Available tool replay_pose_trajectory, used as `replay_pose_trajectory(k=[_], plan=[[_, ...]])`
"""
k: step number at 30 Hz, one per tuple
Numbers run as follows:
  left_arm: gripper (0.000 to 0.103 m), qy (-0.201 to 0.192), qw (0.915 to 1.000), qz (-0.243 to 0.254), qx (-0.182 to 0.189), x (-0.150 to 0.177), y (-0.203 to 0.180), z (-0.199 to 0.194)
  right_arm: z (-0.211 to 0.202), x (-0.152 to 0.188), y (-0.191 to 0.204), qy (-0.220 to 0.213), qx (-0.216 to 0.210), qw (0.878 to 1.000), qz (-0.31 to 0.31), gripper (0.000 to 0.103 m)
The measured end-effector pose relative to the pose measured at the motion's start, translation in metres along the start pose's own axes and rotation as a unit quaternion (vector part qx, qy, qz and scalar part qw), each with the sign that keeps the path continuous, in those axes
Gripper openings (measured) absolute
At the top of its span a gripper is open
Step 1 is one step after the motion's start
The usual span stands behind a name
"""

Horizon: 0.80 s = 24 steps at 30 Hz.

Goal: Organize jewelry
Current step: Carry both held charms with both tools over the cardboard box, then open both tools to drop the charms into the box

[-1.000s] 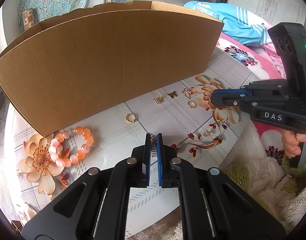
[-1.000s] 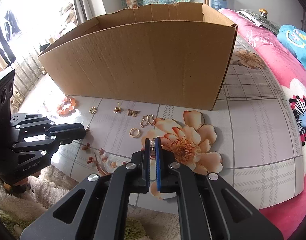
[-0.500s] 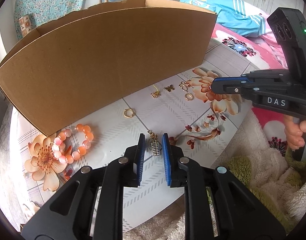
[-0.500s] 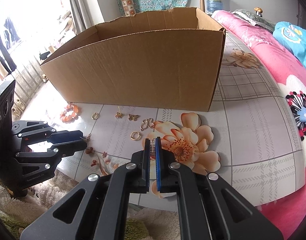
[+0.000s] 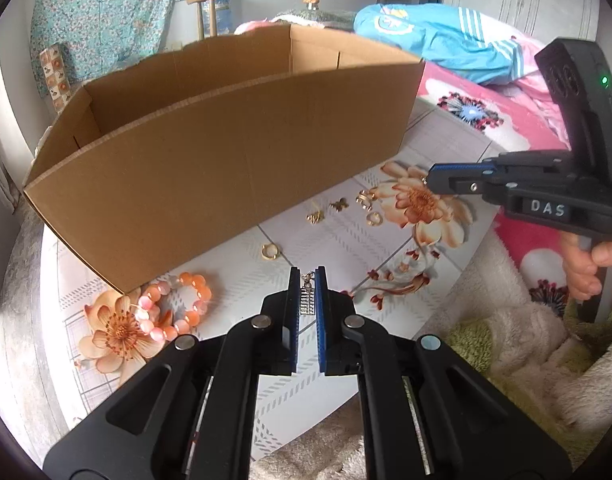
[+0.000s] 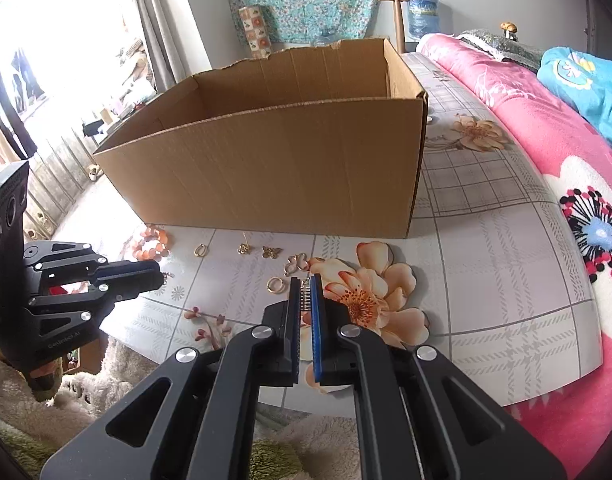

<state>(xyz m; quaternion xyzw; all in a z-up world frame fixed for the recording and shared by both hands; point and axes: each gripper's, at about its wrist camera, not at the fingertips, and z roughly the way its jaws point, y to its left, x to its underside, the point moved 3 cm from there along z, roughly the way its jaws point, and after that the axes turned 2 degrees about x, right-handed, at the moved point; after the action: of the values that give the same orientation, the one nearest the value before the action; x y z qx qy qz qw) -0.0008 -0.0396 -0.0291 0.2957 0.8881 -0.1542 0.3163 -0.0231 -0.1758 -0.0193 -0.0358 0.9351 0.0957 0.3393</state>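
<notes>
While its floor stays hidden, cardboard box [image 5: 234,168] stands open.

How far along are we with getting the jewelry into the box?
Nothing shows inside the brown cardboard box yet. Each gripper is shut on a small silver comb-shaped charm: left gripper, right gripper. The orange bead bracelet, gold rings and gold butterfly charm still lie on the floral tabletop.
</notes>
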Motion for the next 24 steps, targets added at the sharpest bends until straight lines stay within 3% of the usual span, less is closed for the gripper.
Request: replay_pose_trajectory(k=[6, 9, 12, 17, 20, 24], plan=[[0.006, -0.1, 0.9946, 0.007, 0.027, -0.051, 0.005, -0.058, -0.034, -0.043, 0.013, -0.063, -0.032, 0.997, -0.024, 0.005], [0.006, -0.128, 0.9912, 0.005, 0.031, -0.082, 0.016, -0.065, -0.041, -0.075, 0.02, -0.092, -0.058, 0.993, -0.04, 0.005], [0.006, -0.111, 0.9938, 0.001, 0.005, -0.112, 0.033, -0.042, -0.026, -0.107, 0.024, -0.09, -0.06, 0.993, -0.052, 0.005], [0.006, -0.036, 0.9976, -0.053, -0.026, -0.14, 0.077, 0.012, 0.033, -0.148, 0.031, -0.032, -0.05, 0.998, -0.037, 0.005], [0.006, -0.009, 0.9961, -0.08, -0.037, -0.146, 0.097, 0.032, 0.065, -0.161, 0.03, 0.003, -0.035, 0.999, -0.023, 0.005], [0.006, 0.001, 0.994, -0.098, -0.048, -0.151, 0.106, 0.044, 0.083, -0.166, 0.028, 0.014, -0.003, 1.0, -0.014, 0.005]])
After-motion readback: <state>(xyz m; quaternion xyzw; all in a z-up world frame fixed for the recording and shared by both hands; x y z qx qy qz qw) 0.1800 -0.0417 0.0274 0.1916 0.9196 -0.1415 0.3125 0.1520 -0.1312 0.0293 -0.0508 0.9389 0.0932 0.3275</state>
